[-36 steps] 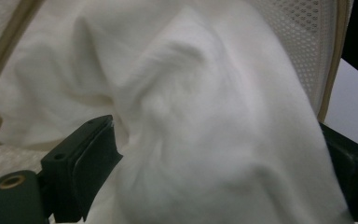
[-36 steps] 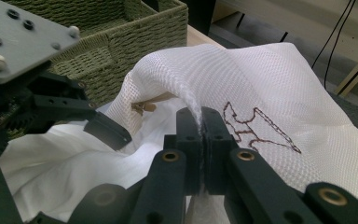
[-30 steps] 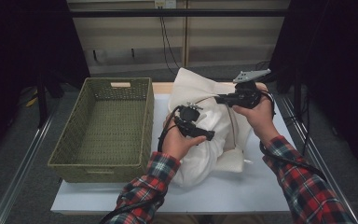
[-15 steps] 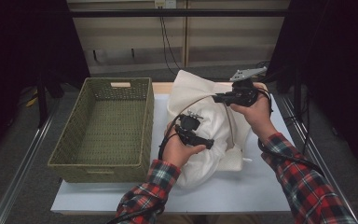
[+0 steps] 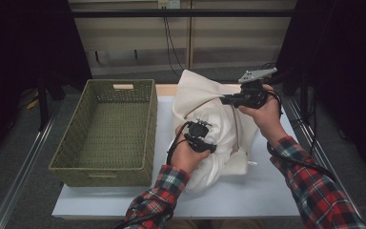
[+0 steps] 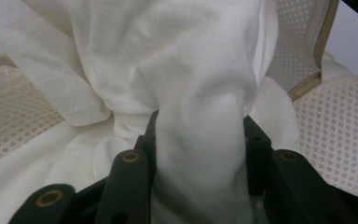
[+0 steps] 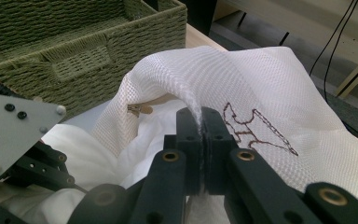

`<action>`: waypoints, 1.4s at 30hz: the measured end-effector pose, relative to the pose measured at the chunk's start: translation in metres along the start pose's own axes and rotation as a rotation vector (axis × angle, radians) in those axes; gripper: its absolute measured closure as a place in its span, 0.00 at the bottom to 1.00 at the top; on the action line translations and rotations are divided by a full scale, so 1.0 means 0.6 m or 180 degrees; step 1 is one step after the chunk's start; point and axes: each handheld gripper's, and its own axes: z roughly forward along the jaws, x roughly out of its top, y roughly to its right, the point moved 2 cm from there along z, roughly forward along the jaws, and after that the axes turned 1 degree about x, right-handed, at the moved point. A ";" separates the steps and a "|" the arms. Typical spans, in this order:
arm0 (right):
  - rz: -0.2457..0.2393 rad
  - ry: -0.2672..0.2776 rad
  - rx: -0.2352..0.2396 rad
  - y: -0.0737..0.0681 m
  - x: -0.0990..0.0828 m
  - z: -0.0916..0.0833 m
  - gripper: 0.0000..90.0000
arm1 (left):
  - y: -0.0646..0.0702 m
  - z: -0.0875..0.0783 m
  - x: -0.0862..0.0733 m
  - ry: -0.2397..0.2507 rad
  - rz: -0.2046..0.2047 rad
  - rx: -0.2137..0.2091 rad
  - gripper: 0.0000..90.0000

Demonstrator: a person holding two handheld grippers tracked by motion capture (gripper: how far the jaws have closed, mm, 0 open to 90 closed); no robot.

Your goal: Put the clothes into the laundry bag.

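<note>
A white mesh bag (image 5: 196, 89) lies on the table with white cloth (image 5: 221, 129) bulging from its open mouth. My left gripper (image 5: 210, 147) points into that cloth. Its jaws have just been closing, and the left gripper view has them (image 6: 200, 128) pressed on a thick fold of the cloth (image 6: 191, 70), with the bag's mesh (image 6: 335, 121) behind. My right gripper (image 5: 225, 100) is shut on the raised edge of the bag's mouth. In the right gripper view its jaws (image 7: 201, 115) pinch the mesh bag (image 7: 247, 79), which bears a brown stitched mark.
A green woven basket (image 5: 100, 168) with nothing in it stands left of the bag on the pale table (image 5: 267, 188); it is also at the top left of the right gripper view (image 7: 51, 28). Metal rails run along both table sides. Cables hang at the back.
My left hand has sunk a little into the cloth and its jaws have closed on a fold. The right hand and the bag's held edge have stayed where they were.
</note>
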 end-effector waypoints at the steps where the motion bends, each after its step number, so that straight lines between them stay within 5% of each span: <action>1: 0.0009 -0.0003 -0.0001 -0.001 -0.001 -0.001 0.98 | 0.000 -0.002 0.002 0.0003 0.0018 0.0004 0.72; 12: 0.0020 0.0000 0.0061 -0.006 -0.007 0.002 0.98 | -0.002 -0.022 0.037 0.0215 0.0071 0.0049 0.75; 21: 0.0055 0.0022 0.0070 -0.008 -0.009 -0.002 0.98 | 0.019 -0.021 0.060 0.0297 0.0204 -0.0094 0.76; 30: 0.0034 0.0031 0.0080 -0.010 -0.010 -0.010 0.98 | 0.004 -0.014 0.082 0.0494 0.0196 0.0056 0.76; 33: 0.0042 0.0035 0.0066 -0.008 -0.011 -0.012 0.98 | -0.003 -0.008 0.085 0.0530 0.0094 0.0004 0.74; 38: 0.0044 0.0014 0.0046 -0.006 -0.014 -0.012 0.98 | -0.003 0.003 0.077 0.0480 0.0204 -0.0091 0.67; 42: 0.0052 -0.0011 0.0036 -0.007 -0.017 -0.007 0.98 | -0.004 0.005 0.073 0.0490 0.0153 -0.0096 0.46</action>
